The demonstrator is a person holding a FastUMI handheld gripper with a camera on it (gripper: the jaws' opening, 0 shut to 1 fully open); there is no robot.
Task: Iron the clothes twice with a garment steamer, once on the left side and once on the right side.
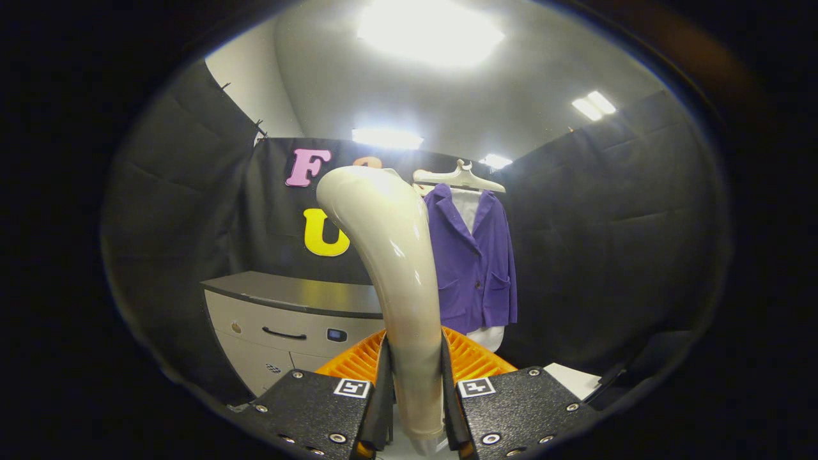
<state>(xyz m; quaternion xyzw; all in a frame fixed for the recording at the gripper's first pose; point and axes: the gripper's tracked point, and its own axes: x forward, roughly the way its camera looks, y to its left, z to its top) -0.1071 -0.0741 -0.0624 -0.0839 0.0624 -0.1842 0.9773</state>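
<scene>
While gripper point(415, 390) fingers clamp steamer handle point(399, 268) from both sides, handle long axis runs up and forward, head curving left. Purple jacket point(476, 262) hangs on hanger point(459, 179) beyond fingers, just right of handle, well apart. Judgement: next move forward-right toward jacket. Cabinet point(287, 319) lies left.

The tool point(415, 390) is clamped on the curved cream plastic steamer handle point(390, 255), which rises ahead and screens the purple jacket's point(476, 255) left edge. Open air lies right of it; the grey cabinet counter point(300, 294) stands left, below.
</scene>
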